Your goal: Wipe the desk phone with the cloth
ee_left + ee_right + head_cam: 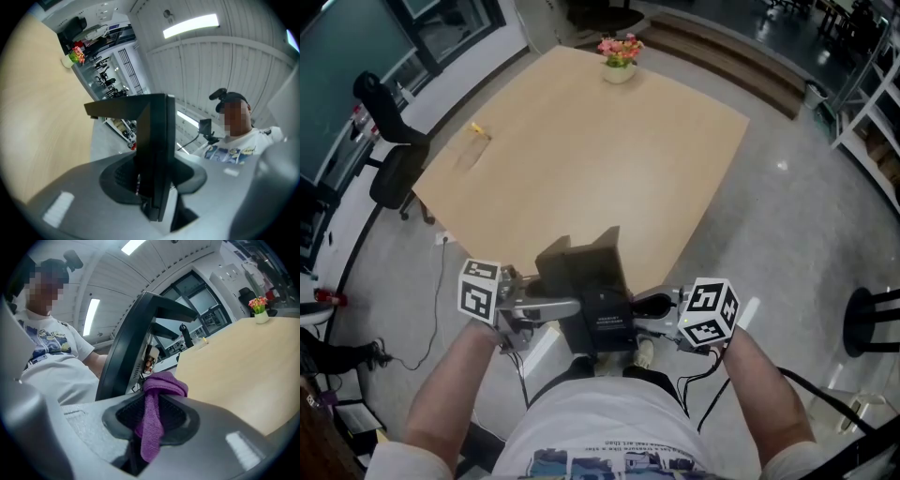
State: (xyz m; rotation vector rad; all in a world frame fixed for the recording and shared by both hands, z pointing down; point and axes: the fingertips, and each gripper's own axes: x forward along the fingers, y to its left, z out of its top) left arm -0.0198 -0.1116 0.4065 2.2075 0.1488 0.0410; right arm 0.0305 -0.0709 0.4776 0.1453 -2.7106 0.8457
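Observation:
The black desk phone (pixel 591 291) is held in the air close to my body, in front of the table's near edge. My left gripper (pixel 553 307) is shut on it; in the left gripper view the phone's thin black panel (pixel 157 140) stands upright, pinched between the jaws of the left gripper (pixel 152 187). My right gripper (pixel 652 305) sits just right of the phone. In the right gripper view the right gripper (pixel 152 427) is shut on a purple cloth (pixel 154 404), which bunches above the jaws beside the phone's angled black body (pixel 126 348). The cloth is hidden in the head view.
A light wooden table (pixel 581 141) lies ahead, with a flower pot (pixel 619 58) at its far edge and a small yellow item (pixel 478 131) at its left. A black office chair (pixel 389 141) stands left of the table. A dark stool (pixel 872 319) is at the right.

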